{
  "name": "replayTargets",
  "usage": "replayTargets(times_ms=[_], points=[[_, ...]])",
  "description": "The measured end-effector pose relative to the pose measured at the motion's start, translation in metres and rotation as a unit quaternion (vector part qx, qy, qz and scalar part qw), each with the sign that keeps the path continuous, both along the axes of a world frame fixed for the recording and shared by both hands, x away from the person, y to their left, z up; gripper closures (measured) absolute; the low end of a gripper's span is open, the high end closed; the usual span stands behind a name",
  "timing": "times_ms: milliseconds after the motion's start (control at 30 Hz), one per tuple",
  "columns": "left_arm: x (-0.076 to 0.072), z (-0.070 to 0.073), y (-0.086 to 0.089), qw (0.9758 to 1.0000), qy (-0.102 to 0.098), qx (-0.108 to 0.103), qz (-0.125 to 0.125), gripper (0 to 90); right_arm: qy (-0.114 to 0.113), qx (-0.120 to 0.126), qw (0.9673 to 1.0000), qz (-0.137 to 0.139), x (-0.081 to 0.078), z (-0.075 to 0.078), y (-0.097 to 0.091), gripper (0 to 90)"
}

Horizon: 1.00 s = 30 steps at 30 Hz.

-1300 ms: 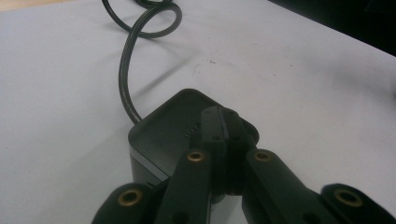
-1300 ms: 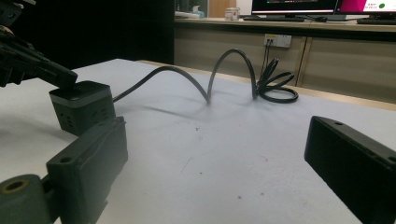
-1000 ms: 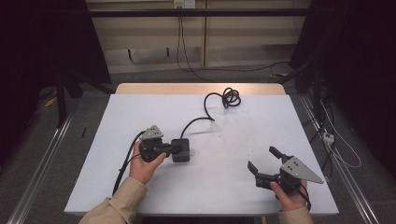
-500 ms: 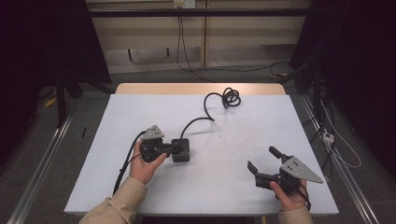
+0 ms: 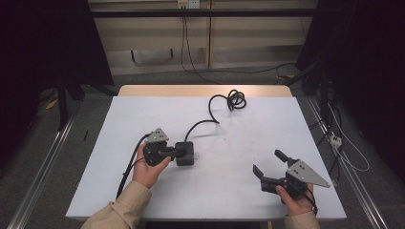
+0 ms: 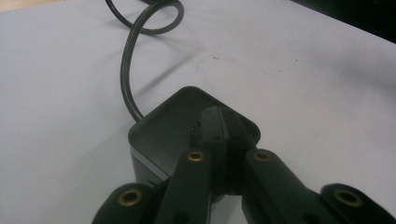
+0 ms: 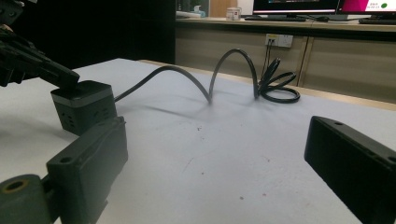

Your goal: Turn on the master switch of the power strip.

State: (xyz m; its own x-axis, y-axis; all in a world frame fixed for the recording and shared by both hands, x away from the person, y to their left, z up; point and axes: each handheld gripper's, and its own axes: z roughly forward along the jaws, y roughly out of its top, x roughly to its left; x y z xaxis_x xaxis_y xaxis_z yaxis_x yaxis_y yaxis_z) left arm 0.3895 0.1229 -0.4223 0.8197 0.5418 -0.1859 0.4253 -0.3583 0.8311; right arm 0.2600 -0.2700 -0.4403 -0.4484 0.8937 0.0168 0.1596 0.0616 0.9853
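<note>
A black cube-shaped power socket lies left of the table's middle. Its black cable arches away to a coil near the far edge. My left gripper is shut, jaws pressed together, tips resting on the cube's top face; nothing is between the jaws. In the right gripper view those tips touch the cube's top edge. My right gripper stands open near the front right, apart from the cube, with bare table between its jaws.
The white table has a wooden strip along its far edge. Floor rails run along both sides, and loose cables lie on the floor at the right. A cabinet with a wall socket stands behind.
</note>
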Motion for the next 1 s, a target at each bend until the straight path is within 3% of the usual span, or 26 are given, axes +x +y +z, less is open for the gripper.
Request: replayTargets(times_ms=[500,1000], points=[[-0.002,-0.0008,0.0,1.0,-0.005,-0.002,0.006,90.0,0.001,-0.002,1.0,0.003,0.0019,-0.0008,0.0012,5.5],[0.0002,-0.0011,0.0019,0.9998,0.006,-0.016,0.007,90.0,0.002,-0.003,1.0,0.002,0.002,-0.0009,0.0006,5.5]])
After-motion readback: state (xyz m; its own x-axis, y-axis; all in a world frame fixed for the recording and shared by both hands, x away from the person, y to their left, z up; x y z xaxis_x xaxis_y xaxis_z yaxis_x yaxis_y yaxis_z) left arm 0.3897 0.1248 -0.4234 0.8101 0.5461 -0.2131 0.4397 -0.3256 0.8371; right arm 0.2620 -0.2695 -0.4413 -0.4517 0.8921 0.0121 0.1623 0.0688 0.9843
